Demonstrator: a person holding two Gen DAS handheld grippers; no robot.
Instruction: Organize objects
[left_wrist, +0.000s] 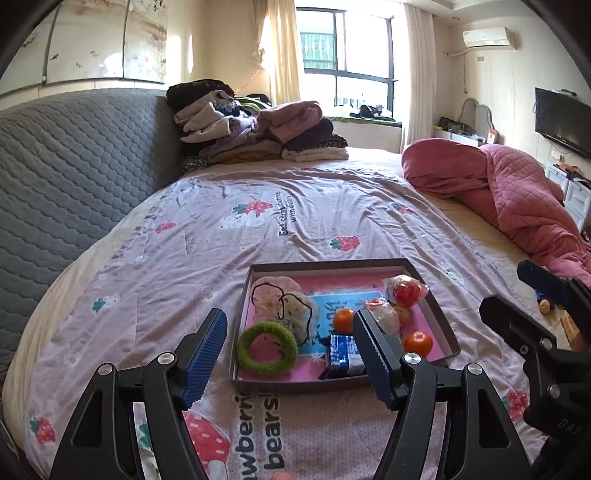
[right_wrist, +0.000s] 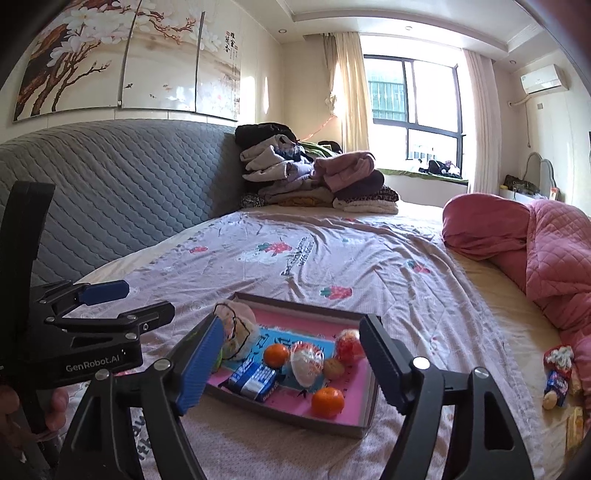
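Both grippers' fingers short of tray

A matt cardboard tray sits on wrinkled cotton bedding beside a fuzzy green ring.

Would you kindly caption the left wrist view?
Open left gripper above a tray of oranges and snacks on a bed.

Bedroom in a lived-in home.
Bed under strawberry-print sheet, grey quilted headboard at left, folded clothes pile far end, pink quilt bunched at right; curtained window, wall air conditioner, wall-mounted television (far right), blossom mural above headboard.
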